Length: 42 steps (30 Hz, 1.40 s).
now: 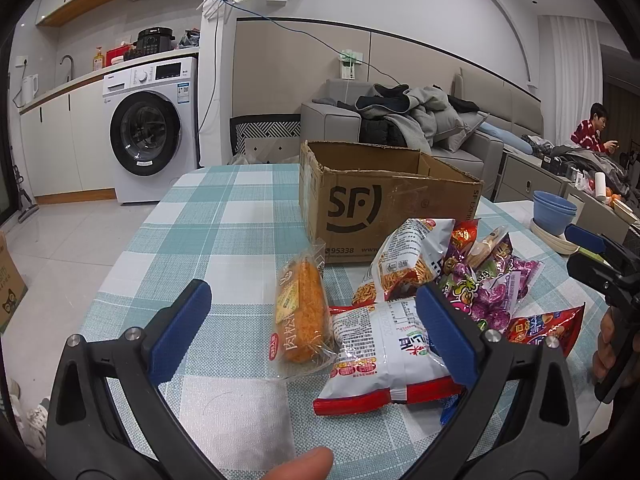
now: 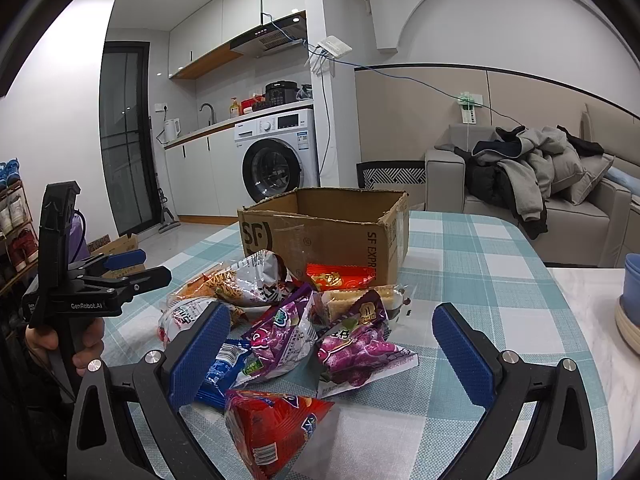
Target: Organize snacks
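Observation:
A pile of snack packs lies on the checked tablecloth in front of an open cardboard box [image 1: 384, 200], also in the right wrist view [image 2: 332, 232]. In the left wrist view an orange bread pack [image 1: 300, 316] lies left of a white-and-red noodle bag [image 1: 384, 352], with purple candy bags [image 1: 492, 288] behind. My left gripper [image 1: 316, 328] is open and empty, just above the bread and noodle bag. In the right wrist view my right gripper [image 2: 340, 352] is open and empty over purple bags [image 2: 352, 344] and a red bag [image 2: 272, 428]. The left gripper [image 2: 132, 268] shows at left.
Stacked blue bowls on plates [image 1: 554, 212] stand at the table's right side, also in the right wrist view [image 2: 632, 304]. A sofa with piled clothes [image 1: 416, 120] and a washing machine [image 1: 148, 132] are behind the table. A person [image 1: 592, 128] sits at far right.

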Each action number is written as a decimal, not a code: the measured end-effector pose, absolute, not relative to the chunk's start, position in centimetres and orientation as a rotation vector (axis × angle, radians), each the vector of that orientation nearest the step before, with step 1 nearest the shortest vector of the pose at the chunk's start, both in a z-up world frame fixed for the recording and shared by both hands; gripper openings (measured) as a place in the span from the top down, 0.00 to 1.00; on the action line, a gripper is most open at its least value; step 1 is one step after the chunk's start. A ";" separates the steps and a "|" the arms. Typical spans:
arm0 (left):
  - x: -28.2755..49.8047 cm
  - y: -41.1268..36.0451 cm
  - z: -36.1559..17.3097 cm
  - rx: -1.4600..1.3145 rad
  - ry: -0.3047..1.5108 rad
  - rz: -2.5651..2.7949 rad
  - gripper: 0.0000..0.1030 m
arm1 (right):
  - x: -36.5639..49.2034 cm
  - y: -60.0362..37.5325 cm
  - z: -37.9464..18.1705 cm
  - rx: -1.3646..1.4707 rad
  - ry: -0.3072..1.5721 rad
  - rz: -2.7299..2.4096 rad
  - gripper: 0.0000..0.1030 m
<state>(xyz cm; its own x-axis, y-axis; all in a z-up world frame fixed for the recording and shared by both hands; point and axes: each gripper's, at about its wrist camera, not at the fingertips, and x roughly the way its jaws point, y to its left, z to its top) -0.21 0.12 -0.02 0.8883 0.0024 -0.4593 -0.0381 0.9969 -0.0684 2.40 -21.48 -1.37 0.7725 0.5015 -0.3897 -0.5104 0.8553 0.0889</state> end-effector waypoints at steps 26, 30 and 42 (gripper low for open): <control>-0.3 0.1 0.0 -0.075 0.476 0.022 0.01 | 2.5 -21.5 -1.4 -0.023 0.417 0.548 0.00; -0.3 0.1 0.1 -0.075 0.475 0.021 0.01 | 2.4 -21.6 -1.4 -0.023 0.416 0.548 0.00; -0.3 0.0 0.1 -0.074 0.475 0.021 0.01 | 2.4 -21.8 -1.4 -0.021 0.414 0.541 0.00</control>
